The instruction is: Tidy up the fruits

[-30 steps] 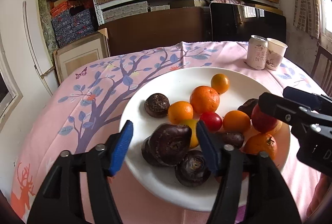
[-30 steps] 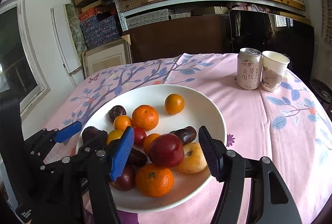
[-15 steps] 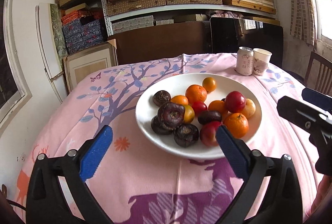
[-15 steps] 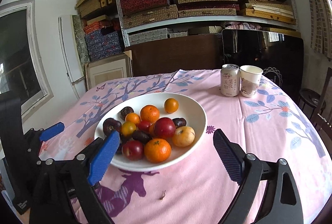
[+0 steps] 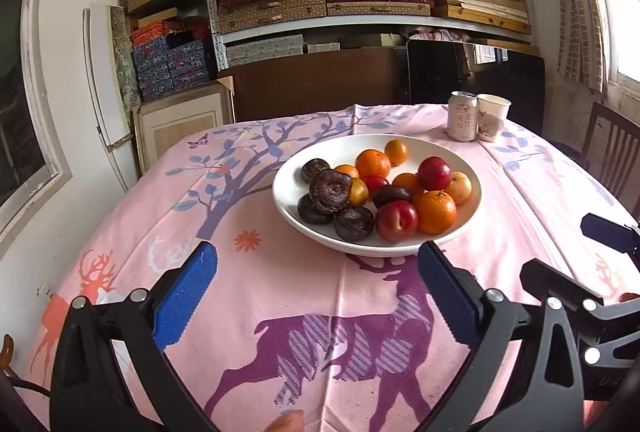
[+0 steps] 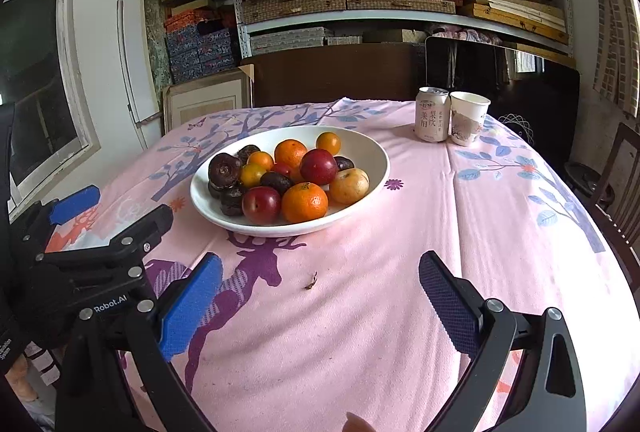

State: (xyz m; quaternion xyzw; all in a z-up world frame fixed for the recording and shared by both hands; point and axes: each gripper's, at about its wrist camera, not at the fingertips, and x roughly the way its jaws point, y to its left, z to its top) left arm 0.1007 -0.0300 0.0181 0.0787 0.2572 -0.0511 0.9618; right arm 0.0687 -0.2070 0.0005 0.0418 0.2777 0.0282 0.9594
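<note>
A white bowl (image 5: 344, 148) (image 6: 362, 148) on the pink tablecloth holds oranges (image 5: 435, 206) (image 6: 305, 201), red plums (image 5: 397, 215) (image 6: 262, 204), dark brown round fruits (image 5: 330, 185) (image 6: 224, 166) and a yellow fruit (image 6: 349, 185). My left gripper (image 5: 316, 252) hovers over the cloth short of the bowl's near rim, open with nothing between its blue pads. My right gripper (image 6: 320, 259) is also back from the bowl, its jaws opening wide and empty. Each gripper shows at the edge of the other's view.
A drink can (image 6: 431, 114) and a paper cup (image 6: 468, 118) stand at the table's far right. A small scrap of debris (image 6: 311, 281) lies on the cloth. A wooden chair (image 5: 612, 156) is at the right; shelves of boxes stand behind.
Both grippers have drawn back from over the bowl toward the table's near side. Their jaws have spread from half open around the fruit to wide open. The fruit stays in the bowl.
</note>
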